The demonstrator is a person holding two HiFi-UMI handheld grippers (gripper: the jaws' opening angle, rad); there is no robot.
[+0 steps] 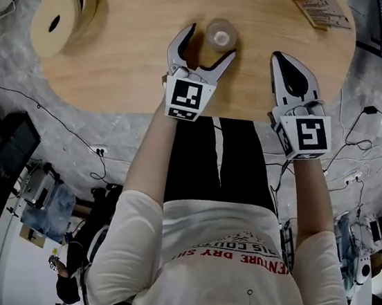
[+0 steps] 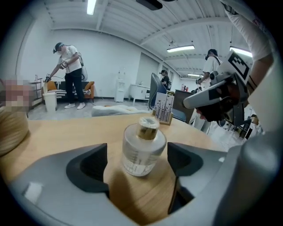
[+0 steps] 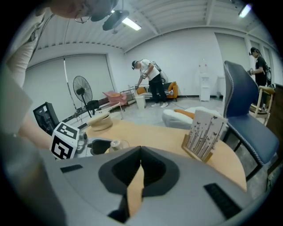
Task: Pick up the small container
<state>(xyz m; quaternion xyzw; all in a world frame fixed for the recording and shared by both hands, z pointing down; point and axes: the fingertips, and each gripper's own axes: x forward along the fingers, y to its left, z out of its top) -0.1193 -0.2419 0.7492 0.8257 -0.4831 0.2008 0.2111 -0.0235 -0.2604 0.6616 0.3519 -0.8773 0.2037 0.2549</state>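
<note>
The small container [image 1: 220,37] is a clear round jar with a gold cap, standing on the wooden table [image 1: 132,71]. My left gripper [image 1: 209,44] is open, and its two jaws reach around the jar from the near side. In the left gripper view the small container [image 2: 142,148] stands between the dark pads [image 2: 90,165] with a gap on each side. My right gripper [image 1: 282,57] rests to the right of it, shut and empty. The right gripper [image 3: 140,152] view shows its jaws meeting, with the small container [image 3: 116,144] and the left gripper [image 3: 90,147] at the left.
A pale round spool [image 1: 62,20] lies at the table's far left. A printed card in a wooden stand [image 1: 321,10] is at the far right, near a blue chair [image 3: 247,101]. The table's near edge runs just below both grippers. People stand far back in the room.
</note>
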